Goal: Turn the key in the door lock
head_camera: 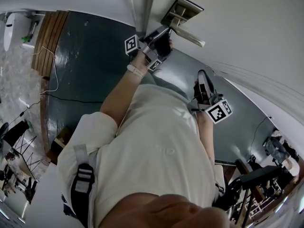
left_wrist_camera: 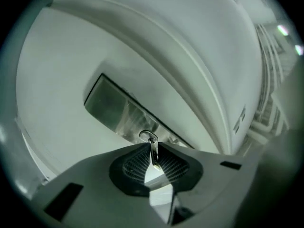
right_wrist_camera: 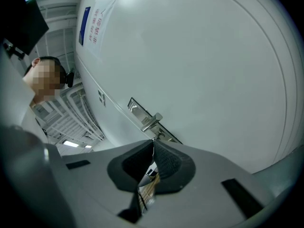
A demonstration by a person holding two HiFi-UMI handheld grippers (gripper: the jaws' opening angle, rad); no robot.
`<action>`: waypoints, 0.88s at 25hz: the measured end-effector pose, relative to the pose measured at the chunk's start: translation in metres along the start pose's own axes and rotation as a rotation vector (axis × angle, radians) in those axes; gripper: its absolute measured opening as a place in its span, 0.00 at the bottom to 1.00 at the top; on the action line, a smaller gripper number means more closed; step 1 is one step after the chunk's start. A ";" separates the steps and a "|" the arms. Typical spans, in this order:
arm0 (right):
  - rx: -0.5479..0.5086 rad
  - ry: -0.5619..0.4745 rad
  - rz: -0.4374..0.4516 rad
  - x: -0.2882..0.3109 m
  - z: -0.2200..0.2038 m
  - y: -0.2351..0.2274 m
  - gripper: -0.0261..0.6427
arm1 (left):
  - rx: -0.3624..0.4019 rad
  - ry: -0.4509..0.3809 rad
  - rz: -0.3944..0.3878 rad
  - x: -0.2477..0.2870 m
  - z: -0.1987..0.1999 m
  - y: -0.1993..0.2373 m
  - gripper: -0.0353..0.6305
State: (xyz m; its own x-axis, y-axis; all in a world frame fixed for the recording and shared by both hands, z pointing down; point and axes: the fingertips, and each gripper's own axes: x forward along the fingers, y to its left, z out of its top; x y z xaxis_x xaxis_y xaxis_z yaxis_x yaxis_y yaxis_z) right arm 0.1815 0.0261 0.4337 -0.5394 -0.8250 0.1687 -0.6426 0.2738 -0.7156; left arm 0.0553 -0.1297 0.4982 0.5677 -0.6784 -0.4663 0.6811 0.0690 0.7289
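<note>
A metal lock plate (left_wrist_camera: 111,109) sits on the white door (left_wrist_camera: 61,80). A small silver key (left_wrist_camera: 153,155) stands edge-on in the keyhole (left_wrist_camera: 147,137). My left gripper (left_wrist_camera: 153,148) is shut on the key, its ribbed pads (left_wrist_camera: 135,163) pressing both sides. In the head view the left gripper (head_camera: 162,33) reaches up to the lock plate (head_camera: 183,7), just under the lever handle (head_camera: 191,37). My right gripper (head_camera: 203,76) hangs lower and to the right, away from the door, shut with nothing in it. From the right gripper (right_wrist_camera: 153,144) view, the handle (right_wrist_camera: 151,121) lies ahead.
The door frame (head_camera: 142,4) runs up beside the lock. A dark floor (head_camera: 85,65) lies below, with wooden slats (head_camera: 47,37) and a cable (head_camera: 54,80) at the left. A paper notice (right_wrist_camera: 95,25) hangs on the door. A person (right_wrist_camera: 50,63) stands beyond the door's edge.
</note>
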 end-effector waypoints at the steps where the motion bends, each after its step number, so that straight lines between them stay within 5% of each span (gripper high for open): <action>1: -0.002 0.000 -0.001 0.000 0.000 0.000 0.07 | -0.061 -0.018 -0.049 -0.001 0.000 -0.001 0.13; 4: -0.006 0.002 -0.006 0.001 0.003 -0.002 0.07 | -0.192 -0.071 -0.177 -0.007 0.004 -0.003 0.14; 8: -0.003 -0.001 -0.012 0.000 0.003 -0.003 0.07 | -0.242 -0.051 -0.268 -0.012 -0.006 -0.007 0.14; 14: -0.002 0.004 -0.009 0.003 0.000 -0.001 0.07 | -0.225 0.030 -0.290 -0.006 -0.027 -0.019 0.10; 22: 0.002 0.005 -0.008 0.003 0.000 0.000 0.07 | -0.180 0.009 -0.312 -0.011 -0.025 -0.023 0.10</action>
State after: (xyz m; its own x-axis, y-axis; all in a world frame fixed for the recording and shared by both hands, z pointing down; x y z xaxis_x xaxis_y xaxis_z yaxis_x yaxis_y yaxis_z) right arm 0.1794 0.0236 0.4344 -0.5368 -0.8248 0.1777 -0.6461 0.2664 -0.7153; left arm 0.0448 -0.1055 0.4746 0.3229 -0.6807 -0.6576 0.8925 -0.0123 0.4509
